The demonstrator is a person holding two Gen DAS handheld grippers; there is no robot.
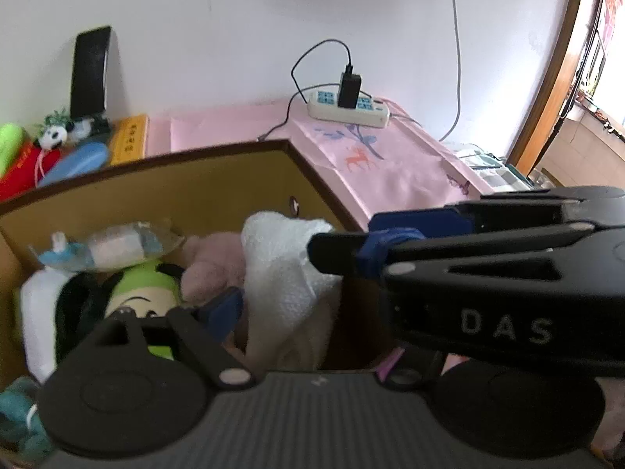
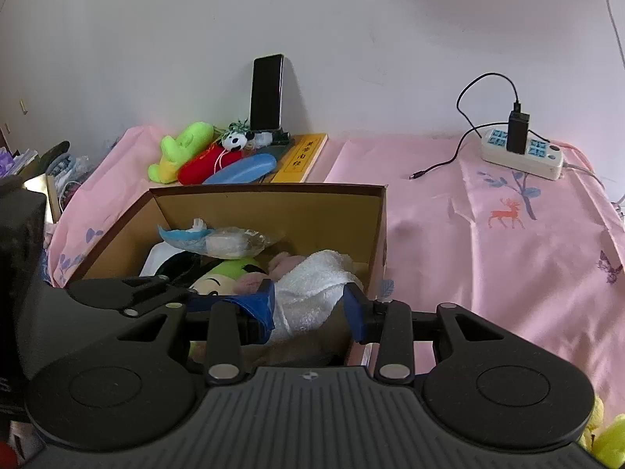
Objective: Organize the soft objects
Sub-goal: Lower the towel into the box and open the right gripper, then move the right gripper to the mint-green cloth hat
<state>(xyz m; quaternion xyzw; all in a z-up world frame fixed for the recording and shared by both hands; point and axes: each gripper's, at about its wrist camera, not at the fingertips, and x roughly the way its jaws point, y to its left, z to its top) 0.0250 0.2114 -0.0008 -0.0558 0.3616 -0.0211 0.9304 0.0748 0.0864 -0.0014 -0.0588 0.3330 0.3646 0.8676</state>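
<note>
Right claw first: its two blue pads sit either side of the white towel, and the cloth touches both. I honestly can't tell if they're pinching it or just flanking it. The gap looks fairly narrow.

Left claw stands wide. I only see one of its blue pads, down against the left edge of the towel and not squeezing anything. The other finger is hidden behind the right claw's black body, which cuts across the left camera.

The towel is inside the cardboard box, bunched up at the right end on top of the other soft stuff. Just beside it to the left is a pink plush, then a green plush with a drawn face. A clear plastic packet lies across the back of the pile.

The box sits on a pink cloth with a little deer print. Behind the box, against the wall, there's another heap — a lime green plush, a red one, a small panda, a blue case and a yellow book. A phone stands upright against the wall there. Well off to the right is a power strip with a black charger plugged in, its cable end loose on the cloth.
</note>
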